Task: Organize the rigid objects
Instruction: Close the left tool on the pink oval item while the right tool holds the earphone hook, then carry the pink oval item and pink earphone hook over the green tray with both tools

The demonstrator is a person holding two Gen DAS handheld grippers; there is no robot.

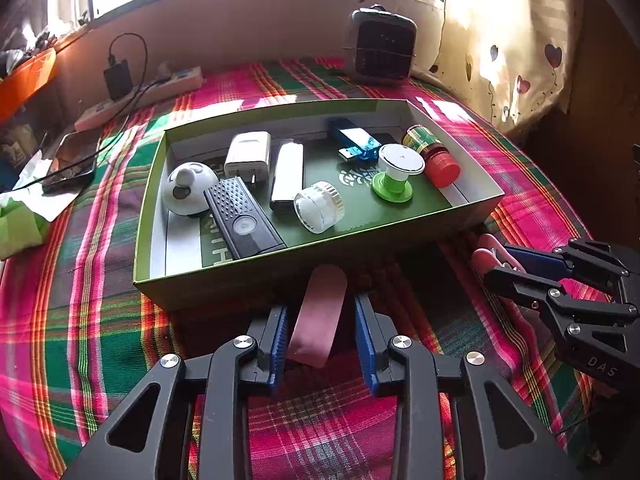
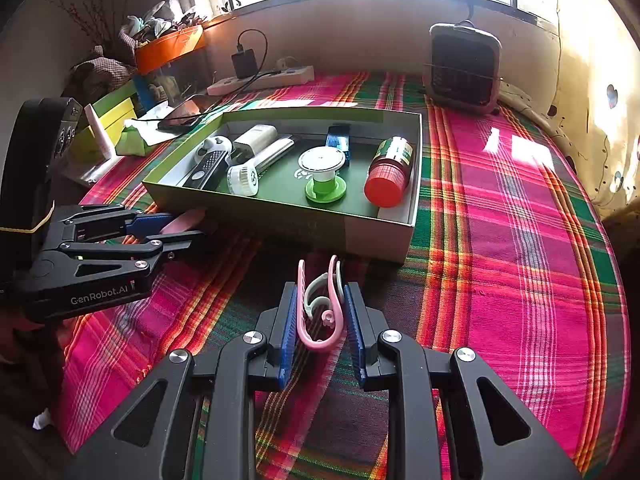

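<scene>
Right wrist: pink clip (image 2: 320, 320) between pads (image 2: 289, 328)

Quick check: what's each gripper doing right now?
Left gripper: around the pink flat piece, pads not pressing it.
Right gripper: shut on the pink clip.

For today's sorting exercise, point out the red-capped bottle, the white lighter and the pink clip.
Red-capped bottle (image 2: 384, 184): right wrist view, on its red cap.
White lighter (image 1: 287, 174): left wrist view, mid-body.
Pink clip (image 2: 320, 342): right wrist view, on its bottom curve between the pads.

woven plaid cloth (image 1: 100, 320) – matt; cardboard box (image 1: 240, 280); glossy plastic clip (image 2: 320, 320).
</scene>
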